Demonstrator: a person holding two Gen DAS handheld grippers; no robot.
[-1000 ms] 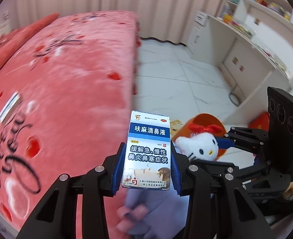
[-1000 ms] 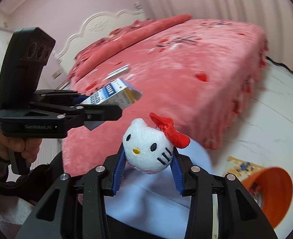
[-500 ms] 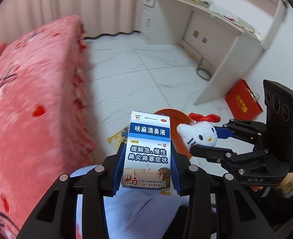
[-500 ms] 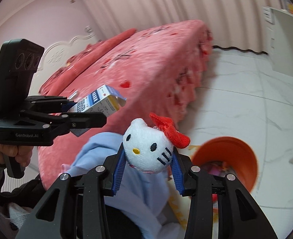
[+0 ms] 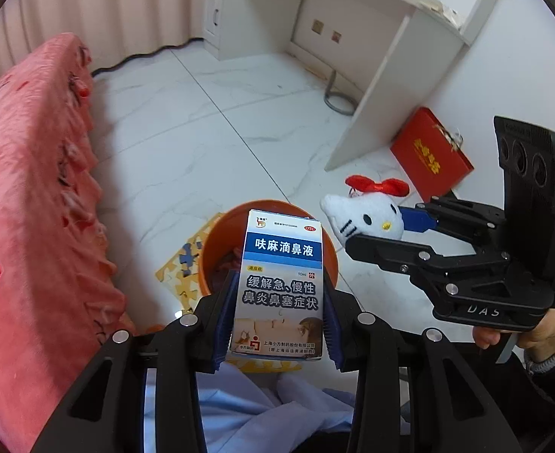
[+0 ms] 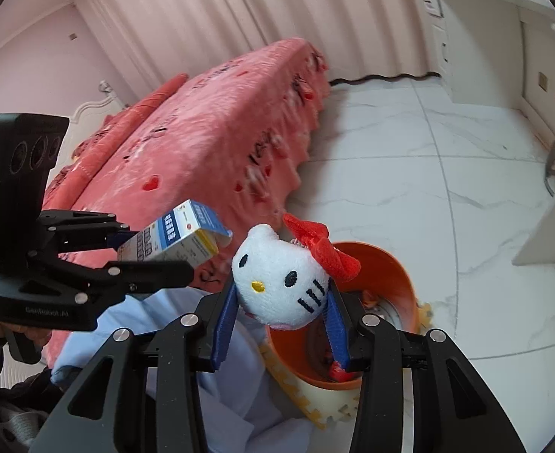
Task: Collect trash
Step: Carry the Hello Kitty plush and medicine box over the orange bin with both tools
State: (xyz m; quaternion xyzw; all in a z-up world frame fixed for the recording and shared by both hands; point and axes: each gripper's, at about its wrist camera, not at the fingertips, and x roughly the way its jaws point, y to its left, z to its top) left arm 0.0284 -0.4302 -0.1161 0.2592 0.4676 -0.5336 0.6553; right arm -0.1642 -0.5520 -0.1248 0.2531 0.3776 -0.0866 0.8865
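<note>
Since both loads look bound for the bin point(image 5: 217, 243) below, the left gripper point(image 5: 277, 317) has its jaws clamped on the box point(image 5: 282, 283) above its rim; beyond, the right gripper point(image 6: 282, 322) pinches the plush point(image 6: 281, 283) over it.

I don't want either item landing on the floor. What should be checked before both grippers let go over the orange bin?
1. Left gripper grip on the medicine box: ok, both pads press its sides.
2. Right gripper grip on the cat plush: ok, squeezed between the blue pads.
3. Box lined up with the orange bin: ok in the left wrist view, though height above it cannot be told.
4. Plush over the bin opening: cannot tell; the left wrist view shows it toward the rim's right side.
5. Room in the bin: ok, some trash at the bottom, space above.
6. Grippers apart from each other: ok, a gap shows between them.
</note>
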